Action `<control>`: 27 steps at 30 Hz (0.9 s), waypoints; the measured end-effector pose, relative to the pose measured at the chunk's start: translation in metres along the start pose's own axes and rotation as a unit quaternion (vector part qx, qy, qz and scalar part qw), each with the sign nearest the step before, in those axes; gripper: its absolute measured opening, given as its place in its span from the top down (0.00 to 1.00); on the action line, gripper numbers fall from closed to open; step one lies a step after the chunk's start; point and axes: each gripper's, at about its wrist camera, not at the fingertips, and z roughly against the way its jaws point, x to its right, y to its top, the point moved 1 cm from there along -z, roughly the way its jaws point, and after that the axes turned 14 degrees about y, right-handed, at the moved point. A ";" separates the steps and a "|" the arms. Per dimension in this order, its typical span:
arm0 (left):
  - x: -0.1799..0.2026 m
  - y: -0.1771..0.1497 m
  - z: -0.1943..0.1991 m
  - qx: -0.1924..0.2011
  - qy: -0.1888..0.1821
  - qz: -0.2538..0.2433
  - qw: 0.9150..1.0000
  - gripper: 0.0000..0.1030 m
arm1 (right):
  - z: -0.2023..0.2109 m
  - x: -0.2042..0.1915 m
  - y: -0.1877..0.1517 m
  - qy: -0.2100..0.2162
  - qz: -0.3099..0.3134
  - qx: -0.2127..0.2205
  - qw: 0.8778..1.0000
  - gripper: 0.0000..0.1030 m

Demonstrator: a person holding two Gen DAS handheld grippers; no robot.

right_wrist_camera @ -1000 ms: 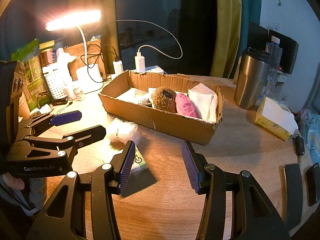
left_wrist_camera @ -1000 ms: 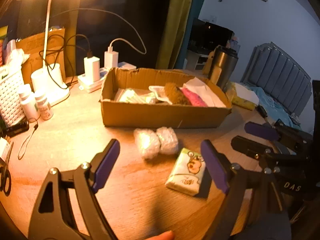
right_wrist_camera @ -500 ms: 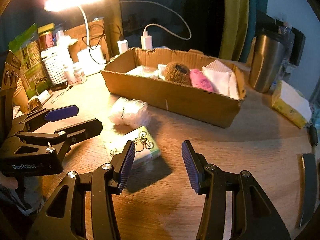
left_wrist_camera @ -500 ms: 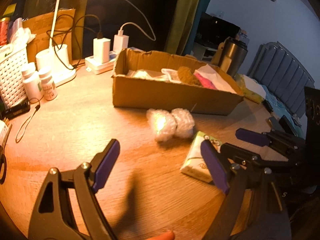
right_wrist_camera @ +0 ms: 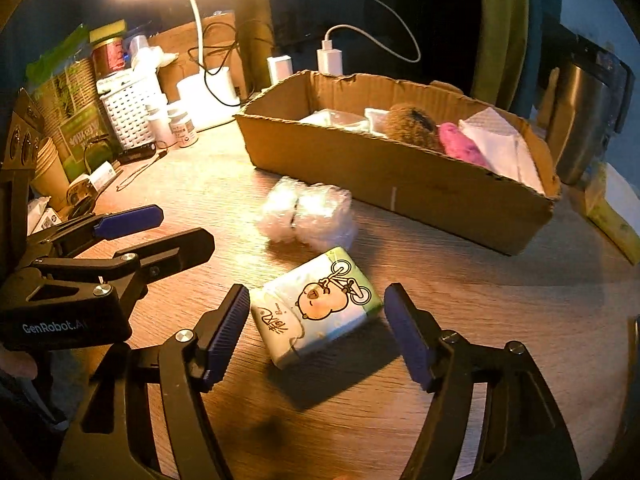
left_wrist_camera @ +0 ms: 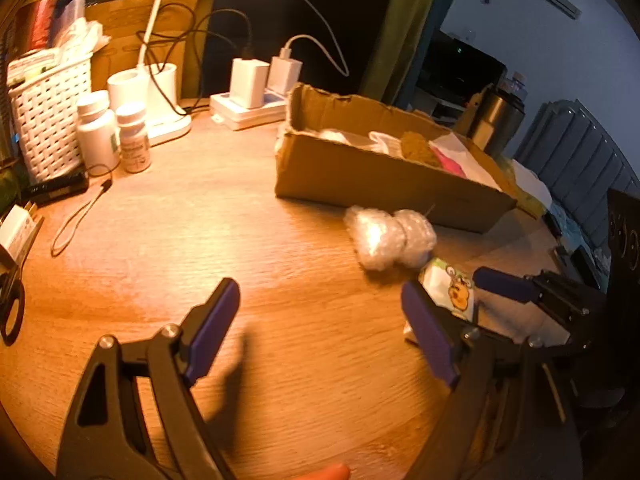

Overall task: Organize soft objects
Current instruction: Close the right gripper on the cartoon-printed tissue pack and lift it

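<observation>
A tissue pack [right_wrist_camera: 316,308] printed with a cartoon bear on a bicycle lies flat on the wooden table. My right gripper [right_wrist_camera: 315,293] straddles it, jaws opening, and its pads stand clear of the pack's two ends. Just beyond lies a bubble-wrap bundle [right_wrist_camera: 308,216], in front of the cardboard box [right_wrist_camera: 400,176]. The box holds a brown plush [right_wrist_camera: 408,124], a pink plush [right_wrist_camera: 460,146] and white cloth [right_wrist_camera: 500,140]. My left gripper [left_wrist_camera: 320,286] hovers open over bare table, left of the pack [left_wrist_camera: 450,288] and bundle [left_wrist_camera: 390,236].
A lamp base [left_wrist_camera: 160,96], a white basket [left_wrist_camera: 48,116], two pill bottles [left_wrist_camera: 116,132] and chargers on a power strip [left_wrist_camera: 256,84] crowd the back left. Scissors [left_wrist_camera: 12,304] lie at the left edge. A steel tumbler [right_wrist_camera: 580,120] stands right of the box.
Both grippers have sunk closer to the table. The right gripper's jaws have widened, and the tissue pack now lies between them. The left gripper's jaws stay equally wide.
</observation>
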 end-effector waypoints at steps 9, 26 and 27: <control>-0.005 -0.002 0.000 -0.002 0.001 0.004 1.000 0.18 | -0.022 -0.006 -0.003 -0.004 0.003 -0.037 0.999 0.23; 0.020 0.007 0.000 0.002 0.011 -0.026 1.000 0.18 | -0.006 0.017 -0.006 -0.014 -0.010 -0.016 1.000 0.25; 0.024 0.009 0.000 0.002 0.011 -0.029 1.000 0.18 | -0.003 0.020 -0.007 -0.015 -0.012 -0.013 1.000 0.25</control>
